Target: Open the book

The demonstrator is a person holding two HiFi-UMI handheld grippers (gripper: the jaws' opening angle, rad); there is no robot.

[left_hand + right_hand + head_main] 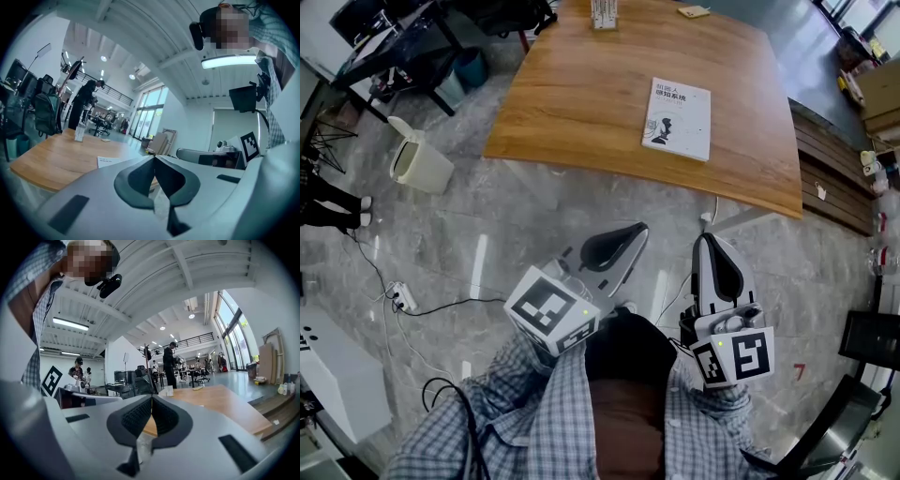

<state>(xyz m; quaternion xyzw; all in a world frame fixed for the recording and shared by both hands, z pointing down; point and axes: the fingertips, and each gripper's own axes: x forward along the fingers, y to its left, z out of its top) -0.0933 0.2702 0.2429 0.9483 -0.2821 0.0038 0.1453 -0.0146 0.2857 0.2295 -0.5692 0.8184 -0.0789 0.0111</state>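
Well, we are counting one book (677, 118), one wooden table (562, 103) and two grippers. The book is lying closed and flat, cover up, on the right half of the table, near its front edge but not touching it — bare wood is showing all around it. We are holding the left gripper (641, 228) and the right gripper (704, 239) close to our body over the grey floor (487, 234), side by side, both well apart from the table and the book. In each gripper view the jaws are pressing together tip to tip, clenched on nothing.

For containers, we are seeing one pale waste bin (420, 159) standing on the floor beside the table's near left corner, and we cannot see inside it. One small holder (603, 13) is standing at the table's far edge — what it is holding we cannot tell. One power strip (401, 299) is lying on the floor to our left, with cables running from it across the floor.
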